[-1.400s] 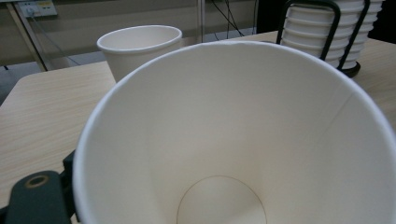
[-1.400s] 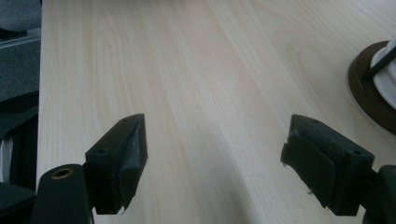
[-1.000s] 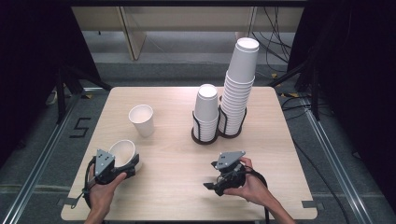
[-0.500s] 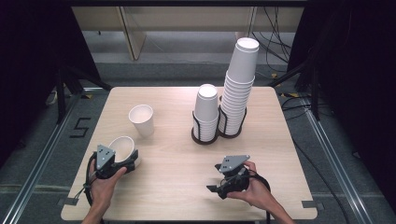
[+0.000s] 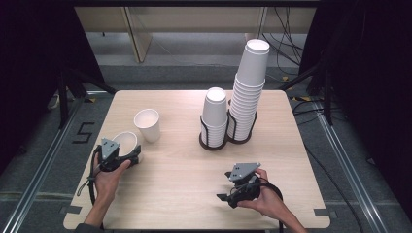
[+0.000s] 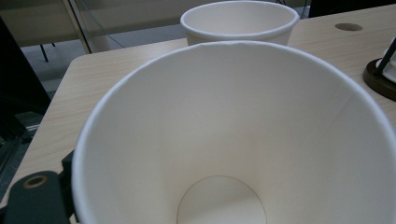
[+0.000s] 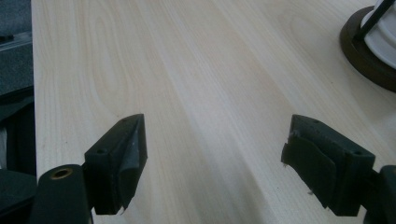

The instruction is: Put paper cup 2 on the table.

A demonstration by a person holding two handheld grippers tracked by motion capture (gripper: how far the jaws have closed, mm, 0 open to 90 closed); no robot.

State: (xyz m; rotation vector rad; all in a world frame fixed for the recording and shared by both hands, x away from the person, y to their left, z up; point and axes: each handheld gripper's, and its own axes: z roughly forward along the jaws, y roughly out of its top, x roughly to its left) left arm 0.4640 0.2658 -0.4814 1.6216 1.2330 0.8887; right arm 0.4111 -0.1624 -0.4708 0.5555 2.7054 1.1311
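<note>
Paper cup (image 5: 125, 144) work sits on a pale wooden table (image 5: 184, 184), the largest thing in the high view. Toward its far right edge stands the tall stack of cups (image 5: 248, 92) in a dark ring holder, and just beside it on the left the short stack (image 5: 214, 116) in a twin holder — the two holders touch. Left of the stacks, well apart from them, a second single cup (image 5: 147, 124) stands upright with its mouth up. The held paper cup lies tilted near the table's left edge, just beside that upright one; in the left gripper view its white inside (image 6: 233, 140) faces the camera, with the other cup's rim (image 6: 239, 21) right behind. The left gripper (image 5: 132, 154) is clamped on the paper cup's wall. The right gripper (image 5: 224, 198) hovers low over bare wood at the near right — its jaws stand wide apart with nothing between them, one pad (image 7: 130, 158) frayed at the edge.
</note>
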